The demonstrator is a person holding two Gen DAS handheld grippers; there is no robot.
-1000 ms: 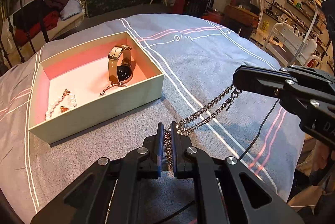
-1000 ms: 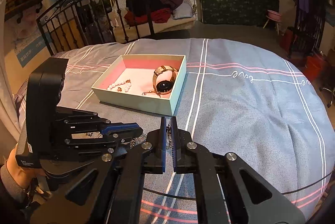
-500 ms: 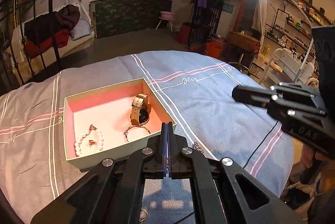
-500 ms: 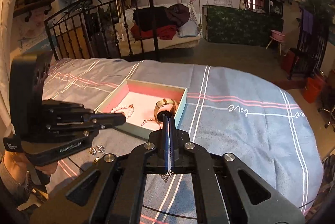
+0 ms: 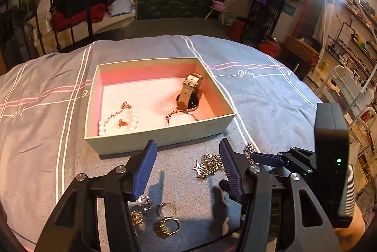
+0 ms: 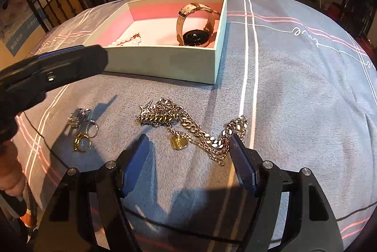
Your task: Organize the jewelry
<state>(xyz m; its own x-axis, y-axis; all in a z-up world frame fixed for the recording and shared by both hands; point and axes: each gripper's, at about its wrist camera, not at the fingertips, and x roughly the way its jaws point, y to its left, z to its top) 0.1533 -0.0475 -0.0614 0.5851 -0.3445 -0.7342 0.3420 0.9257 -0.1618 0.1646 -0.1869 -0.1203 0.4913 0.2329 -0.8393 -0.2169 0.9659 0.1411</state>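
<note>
Left of the chain [image 6: 188, 124], loose rings [image 6: 82, 132] lie on the grey cloth [image 6: 294, 91]. The left tool [image 5: 188, 172] and right tool [image 6: 189, 157] are both spread, gripping nothing. The chunky gold chain lies heaped just before the open box [image 6: 165, 63], which holds a watch [image 6: 195, 23] and pearls [image 5: 117, 117].

The left gripper [image 5: 187, 172] has its two blue fingers wide apart over the gray blanket [image 5: 259, 96]. A shiny chain [image 5: 209, 166] lies in a pile between them, and some rings [image 5: 166, 220] sit closer to the camera. Behind them is a box [image 5: 160, 137] with a watch [image 5: 189, 93] and a pearl bracelet [image 5: 117, 119] inside, and the right gripper [image 5: 266, 157] is near the chain.
</note>
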